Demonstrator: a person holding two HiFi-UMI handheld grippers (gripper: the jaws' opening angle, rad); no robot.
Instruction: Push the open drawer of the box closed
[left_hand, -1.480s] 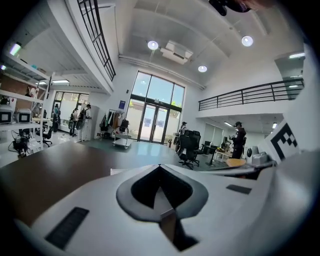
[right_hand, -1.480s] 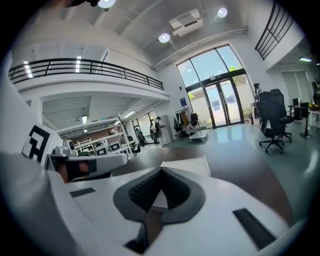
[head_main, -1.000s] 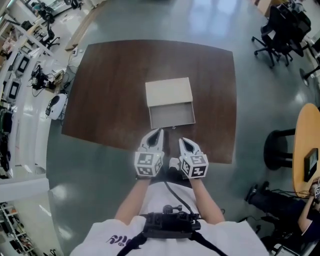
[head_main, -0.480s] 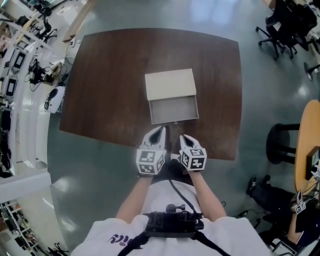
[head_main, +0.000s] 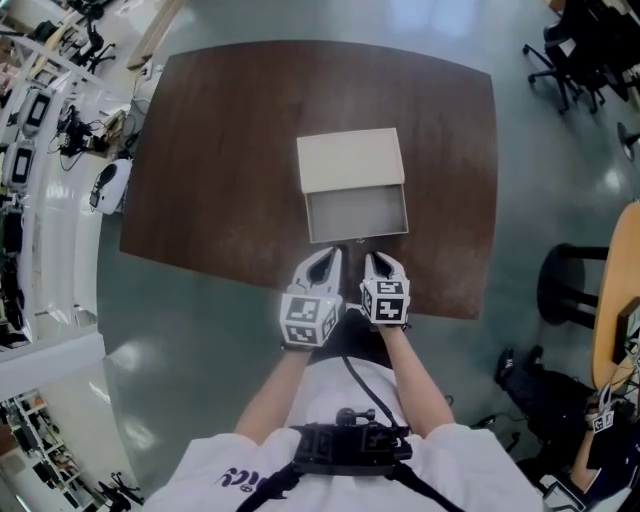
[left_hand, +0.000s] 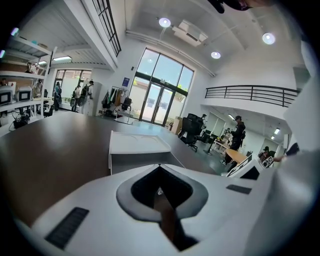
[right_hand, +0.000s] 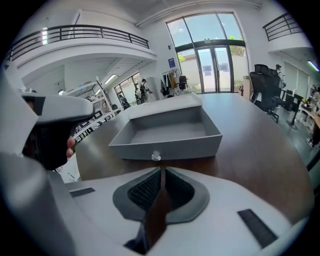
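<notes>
Drawer (head_main: 357, 213) open twd table (head_main: 235, 245) edge, R gripper (head_main: 379, 258) just before knob (right_hand: 156, 156).

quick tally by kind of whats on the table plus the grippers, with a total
box: 1
drawer, pulled open and empty: 1
drawer knob: 1
grippers: 2, the left gripper and the right gripper, both with jaws together and holding nothing
total: 5
</notes>
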